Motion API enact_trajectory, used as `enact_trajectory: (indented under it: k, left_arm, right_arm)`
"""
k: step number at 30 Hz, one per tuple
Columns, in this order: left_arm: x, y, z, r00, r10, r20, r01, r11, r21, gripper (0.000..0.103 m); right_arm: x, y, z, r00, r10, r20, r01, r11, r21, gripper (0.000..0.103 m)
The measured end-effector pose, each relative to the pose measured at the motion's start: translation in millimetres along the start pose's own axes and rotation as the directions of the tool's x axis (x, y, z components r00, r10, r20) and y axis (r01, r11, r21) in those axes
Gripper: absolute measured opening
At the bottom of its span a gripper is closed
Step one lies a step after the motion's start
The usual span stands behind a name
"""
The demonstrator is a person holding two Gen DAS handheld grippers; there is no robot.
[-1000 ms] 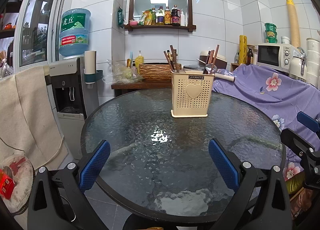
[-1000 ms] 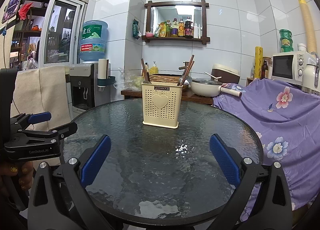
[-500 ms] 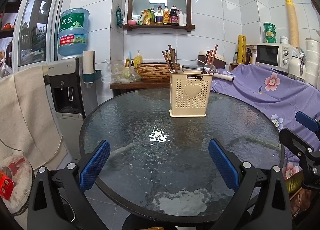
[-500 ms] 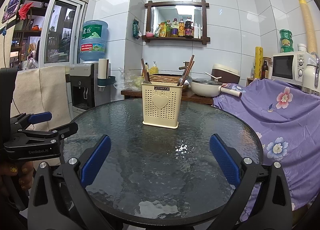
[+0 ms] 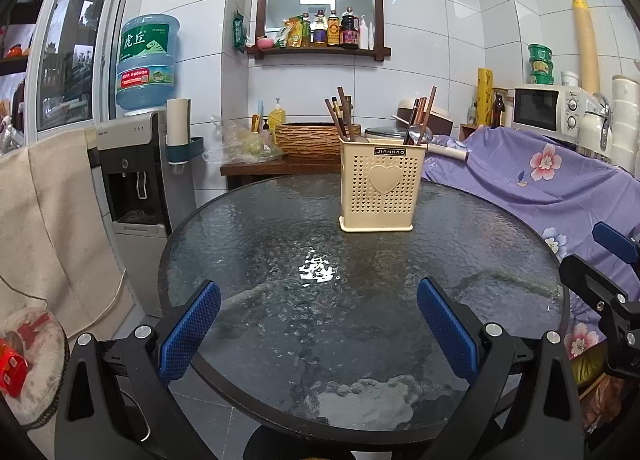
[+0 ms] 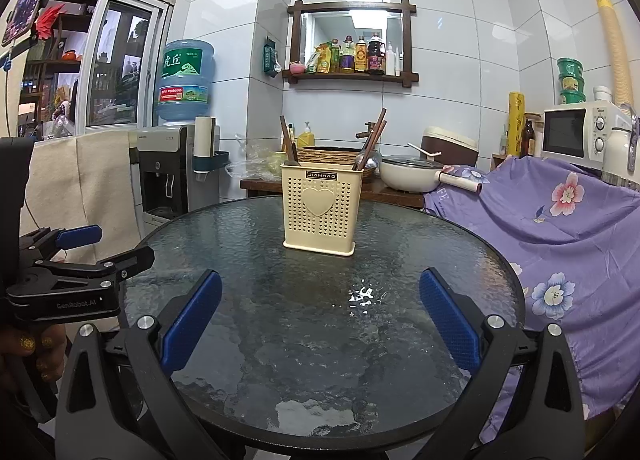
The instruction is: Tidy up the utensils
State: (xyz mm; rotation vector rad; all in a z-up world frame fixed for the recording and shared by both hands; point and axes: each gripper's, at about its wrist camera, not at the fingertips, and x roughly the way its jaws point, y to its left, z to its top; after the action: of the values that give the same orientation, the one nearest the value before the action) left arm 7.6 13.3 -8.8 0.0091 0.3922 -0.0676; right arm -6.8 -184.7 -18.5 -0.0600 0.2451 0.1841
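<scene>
A cream perforated utensil holder (image 5: 382,187) (image 6: 321,211) with a heart on its front stands upright toward the far side of the round glass table (image 5: 280,340) (image 6: 460,252). Brown chopsticks (image 5: 340,112) (image 6: 374,138) and a metal spoon (image 5: 420,134) stick out of its top. My left gripper (image 5: 318,324) hangs open over the near table edge, nothing between its blue pads. My right gripper (image 6: 320,320) is open too, empty, at the near edge. Each gripper shows in the other's view, the right gripper (image 5: 600,284) at the right and the left gripper (image 6: 72,260) at the left.
A water dispenser (image 5: 136,180) with a blue bottle stands left of the table. A purple flowered cloth (image 6: 560,228) covers furniture on the right, by a microwave (image 5: 548,110). A low wooden bench (image 6: 392,190) behind holds a pan and basket. A hand (image 6: 24,356) grips the left tool.
The left wrist view has drifted very slightly, so the holder sits a touch further left. Both grippers stay open and empty; the right view is unchanged.
</scene>
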Motion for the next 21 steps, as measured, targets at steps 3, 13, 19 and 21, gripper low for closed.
enact_trajectory:
  k: [3,13,19,21]
  left_arm:
    - [0.0,0.1,0.3,1.000,0.001,0.000,-0.001,1.000,0.000,0.097]
    - [0.0,-1.5,-0.1,1.000,0.003,-0.003,-0.003,1.000,0.006,0.097]
    - [0.3,-1.3,0.6,1.000,0.006,-0.006,-0.006,1.000,0.009,0.097]
    - [0.4,-2.1,0.1,1.000,0.008,-0.004,-0.008,1.000,0.009,0.097]
  right_arm:
    - [0.9,-0.2,0.9,1.000,0.000,-0.002,0.000,1.000,0.001,0.097]
    - [0.4,-0.7,0.3,1.000,-0.001,-0.001,0.001,1.000,0.000,0.097]
    - [0.3,-3.6,-0.4,1.000,-0.001,-0.004,0.001,1.000,0.005,0.097]
    - [-0.1,-3.9,-0.7,1.000,-0.001,-0.002,0.001,1.000,0.003,0.097]
